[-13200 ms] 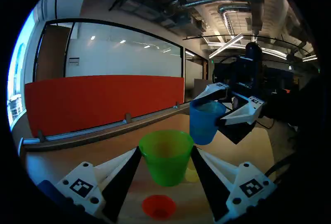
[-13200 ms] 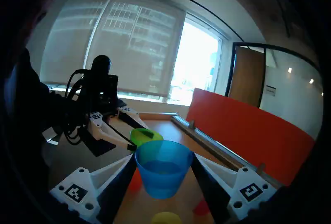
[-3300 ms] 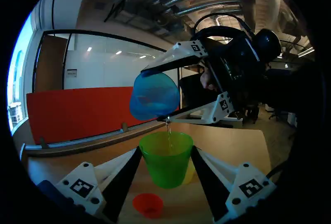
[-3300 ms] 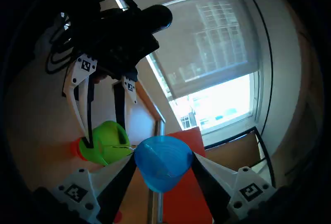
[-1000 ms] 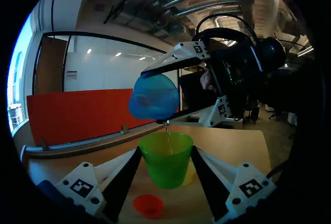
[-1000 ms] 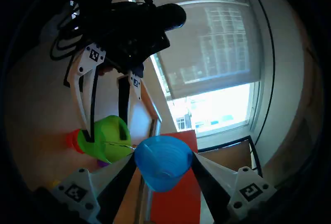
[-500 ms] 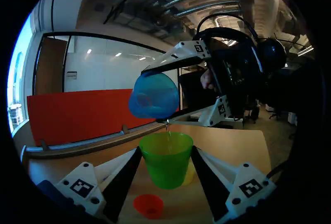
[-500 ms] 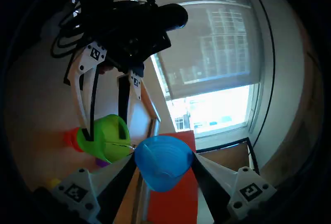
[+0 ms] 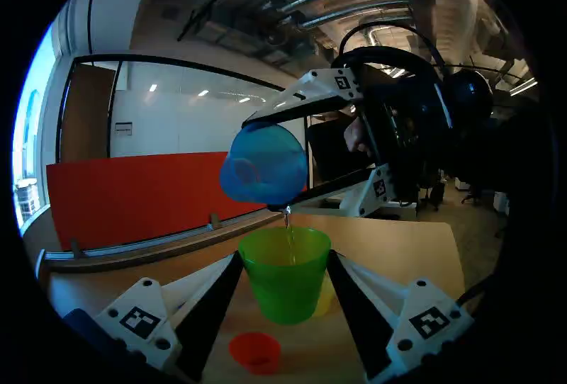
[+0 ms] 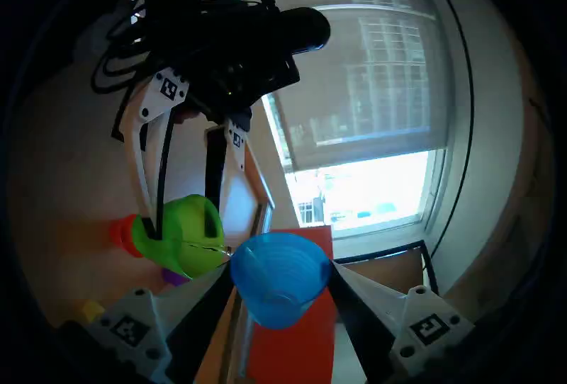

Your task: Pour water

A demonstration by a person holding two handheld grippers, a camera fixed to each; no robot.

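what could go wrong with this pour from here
The water stream off the tilted blue cup is thin and lands in the green cup; a small drift of the left gripper or right gripper could spill it on the table. Water may also dribble down the blue cup's wall.

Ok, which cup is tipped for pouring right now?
The blue cup in the right gripper: tilted, water trickling from its rim. The green cup beneath and the small red cup stand upright.
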